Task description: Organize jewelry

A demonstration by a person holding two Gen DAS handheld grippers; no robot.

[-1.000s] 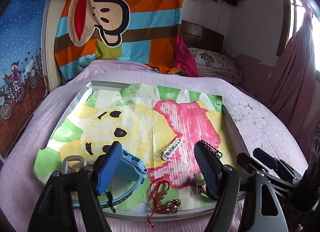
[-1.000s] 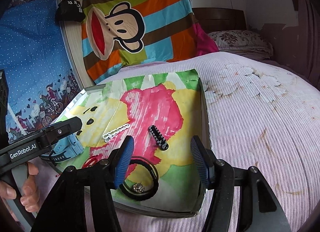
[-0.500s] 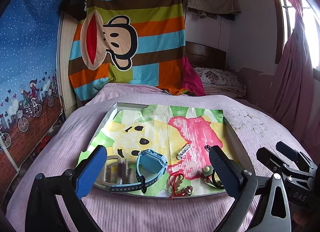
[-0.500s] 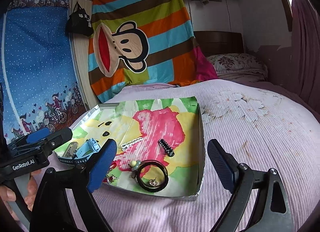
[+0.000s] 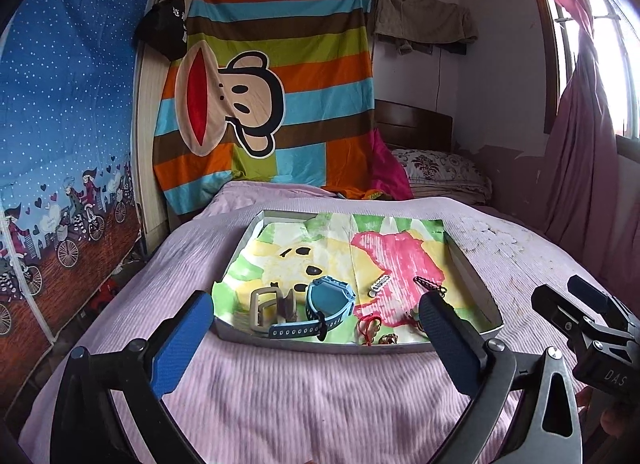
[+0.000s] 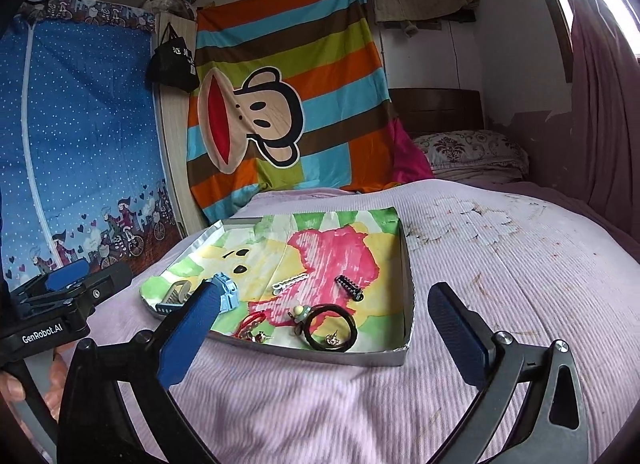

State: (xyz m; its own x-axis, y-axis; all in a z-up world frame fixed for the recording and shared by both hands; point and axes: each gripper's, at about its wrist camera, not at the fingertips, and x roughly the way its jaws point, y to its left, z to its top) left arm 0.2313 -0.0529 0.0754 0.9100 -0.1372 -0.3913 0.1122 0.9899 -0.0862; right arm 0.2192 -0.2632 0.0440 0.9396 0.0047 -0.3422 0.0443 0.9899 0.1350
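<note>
A shallow silver tray (image 5: 486, 306) lined with a cartoon picture lies on the lilac bed. In it are a blue watch (image 5: 330, 298), a grey strap piece (image 5: 262, 304), a white hair clip (image 5: 379, 286), a black hair clip (image 6: 349, 288), a red cord bracelet (image 5: 368, 326), a black ring-shaped band (image 6: 330, 327) and small earrings (image 6: 332, 339). My left gripper (image 5: 316, 340) is open and empty, held back above the bed in front of the tray. My right gripper (image 6: 326, 338) is open and empty, also short of the tray's near edge.
The lilac bedspread (image 5: 300, 392) spreads all round the tray. A striped monkey sheet (image 5: 260, 112) hangs on the back wall. A blue wardrobe cover (image 5: 60, 144) stands to the left, a pillow (image 5: 440, 172) and a pink curtain (image 5: 580, 164) to the right.
Both grippers have pulled back and up from over the tray and opened wider. The tray's items now lie farther ahead and have not moved.
</note>
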